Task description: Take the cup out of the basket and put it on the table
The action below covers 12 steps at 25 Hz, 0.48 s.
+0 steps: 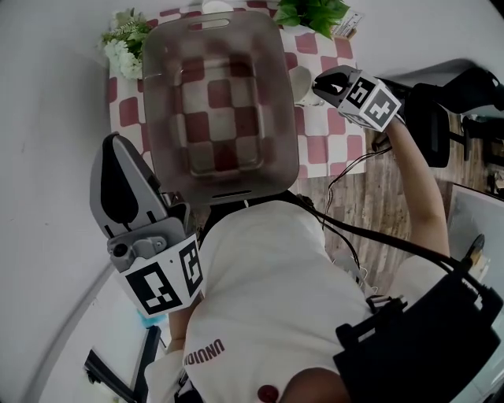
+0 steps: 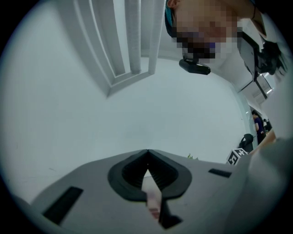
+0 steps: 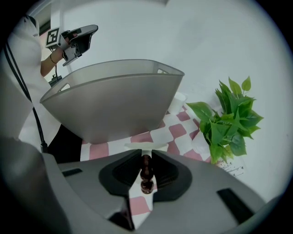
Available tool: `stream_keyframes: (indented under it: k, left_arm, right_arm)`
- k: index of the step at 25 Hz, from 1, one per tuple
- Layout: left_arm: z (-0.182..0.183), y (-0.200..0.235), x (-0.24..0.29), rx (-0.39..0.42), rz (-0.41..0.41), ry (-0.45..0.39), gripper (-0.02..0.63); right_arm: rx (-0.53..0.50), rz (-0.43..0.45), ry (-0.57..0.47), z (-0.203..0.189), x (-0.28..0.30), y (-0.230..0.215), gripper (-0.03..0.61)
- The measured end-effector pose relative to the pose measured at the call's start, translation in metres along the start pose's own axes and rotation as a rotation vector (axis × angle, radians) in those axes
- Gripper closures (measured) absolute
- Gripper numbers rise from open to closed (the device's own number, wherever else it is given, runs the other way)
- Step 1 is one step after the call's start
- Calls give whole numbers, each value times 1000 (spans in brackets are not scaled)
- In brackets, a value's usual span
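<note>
The translucent grey basket (image 1: 161,118) stands on the red-and-white checked table (image 1: 323,148), and I see nothing inside it. My right gripper (image 1: 319,81) hangs over the cloth just right of the basket (image 3: 114,100). It is shut on the white cup (image 1: 302,83): the dark beaded handle (image 3: 145,173) is pinched between the jaws and the cup's pale rim (image 3: 142,146) shows beyond my right gripper (image 3: 145,153). My left gripper (image 1: 114,142) is held up at the near left, off the table, jaws together and empty; in its own view my left gripper (image 2: 147,153) faces a white wall.
White flowers (image 1: 124,43) stand at the table's far left corner and a green plant (image 1: 315,12) (image 3: 229,123) at the far right. A small white object (image 3: 179,97) sits beyond the basket. An office chair (image 1: 441,110) stands on wood floor to the right.
</note>
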<state>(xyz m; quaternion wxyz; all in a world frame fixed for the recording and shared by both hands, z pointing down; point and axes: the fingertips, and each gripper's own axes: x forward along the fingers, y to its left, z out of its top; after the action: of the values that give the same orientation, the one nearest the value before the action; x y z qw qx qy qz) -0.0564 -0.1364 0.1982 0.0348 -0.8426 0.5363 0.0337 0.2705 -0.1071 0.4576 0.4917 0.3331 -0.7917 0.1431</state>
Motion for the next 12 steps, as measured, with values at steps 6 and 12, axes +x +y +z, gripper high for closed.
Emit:
stream_keyframes:
  k: [6, 12]
  left_arm:
    - [4, -10, 2, 22, -20, 3, 603]
    - [4, -19, 5, 29, -49, 1, 603]
  right_arm:
    - [62, -7, -48, -3, 7, 0, 499]
    - [117, -34, -109, -12, 6, 4, 497]
